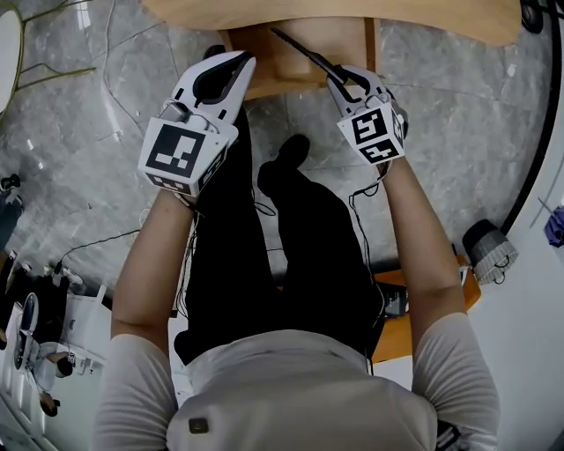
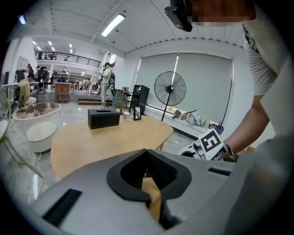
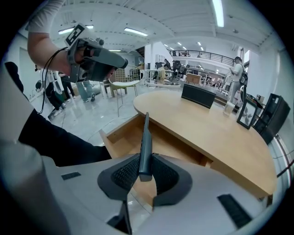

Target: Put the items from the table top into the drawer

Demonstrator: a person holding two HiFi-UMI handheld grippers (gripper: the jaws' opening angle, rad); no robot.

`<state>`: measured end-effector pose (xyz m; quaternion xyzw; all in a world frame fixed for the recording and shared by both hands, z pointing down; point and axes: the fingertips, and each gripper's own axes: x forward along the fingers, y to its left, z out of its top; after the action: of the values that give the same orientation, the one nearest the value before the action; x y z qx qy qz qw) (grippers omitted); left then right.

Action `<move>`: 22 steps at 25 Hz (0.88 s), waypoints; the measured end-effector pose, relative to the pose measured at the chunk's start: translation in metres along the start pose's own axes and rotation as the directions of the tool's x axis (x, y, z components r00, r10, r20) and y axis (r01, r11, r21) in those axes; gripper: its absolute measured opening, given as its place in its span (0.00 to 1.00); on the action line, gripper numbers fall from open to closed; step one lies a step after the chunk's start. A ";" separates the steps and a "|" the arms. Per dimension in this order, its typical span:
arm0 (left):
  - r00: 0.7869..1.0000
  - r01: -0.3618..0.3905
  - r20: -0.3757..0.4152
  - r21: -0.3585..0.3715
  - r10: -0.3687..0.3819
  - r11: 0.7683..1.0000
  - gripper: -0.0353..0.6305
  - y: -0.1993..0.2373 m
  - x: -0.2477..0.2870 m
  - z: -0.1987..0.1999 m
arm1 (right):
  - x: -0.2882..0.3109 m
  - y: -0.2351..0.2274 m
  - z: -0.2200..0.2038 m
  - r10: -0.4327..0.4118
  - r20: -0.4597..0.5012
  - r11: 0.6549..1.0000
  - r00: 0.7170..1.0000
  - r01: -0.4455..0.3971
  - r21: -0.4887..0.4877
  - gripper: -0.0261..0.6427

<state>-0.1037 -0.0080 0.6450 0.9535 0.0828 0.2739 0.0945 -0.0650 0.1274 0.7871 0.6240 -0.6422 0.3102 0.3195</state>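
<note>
My right gripper is shut on a slim black bar. The bar sticks out ahead of the jaws, over the open wooden drawer under the oval wooden table top. To the left, my left gripper points at the drawer's near left corner, its tips together with nothing between them. The left gripper view shows the right gripper's marker cube beside the table top.
A black tissue box, a glass and a photo frame stand on the table's far part. A fan stands behind it. The person's black-clad legs sit just below the drawer. Cables lie on the marble floor.
</note>
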 end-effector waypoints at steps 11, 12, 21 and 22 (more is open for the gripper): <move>1.000 -0.015 -0.004 -0.017 0.015 1.000 0.07 0.009 -0.007 -0.017 | 0.042 0.022 -0.019 0.052 -0.114 0.998 0.992 -0.056 -0.024 0.19; 1.000 -0.015 -0.003 -0.019 0.015 1.000 0.07 0.009 -0.007 -0.018 | 0.044 0.022 -0.019 0.052 -0.121 0.998 0.991 -0.055 -0.023 0.19; 1.000 -0.015 -0.014 -0.029 0.014 0.999 0.07 0.015 -0.012 -0.027 | 0.055 0.021 -0.028 0.051 -0.157 0.998 0.986 -0.054 -0.017 0.19; 1.000 -0.014 -0.014 -0.031 0.013 0.999 0.07 0.015 -0.012 -0.027 | 0.055 0.021 -0.030 0.050 -0.164 0.999 0.985 -0.053 -0.013 0.19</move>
<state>-0.1266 -0.0214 0.6653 0.9505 0.0728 0.2826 0.1069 -0.0865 0.1184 0.8491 0.5769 -0.6322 0.3631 0.3685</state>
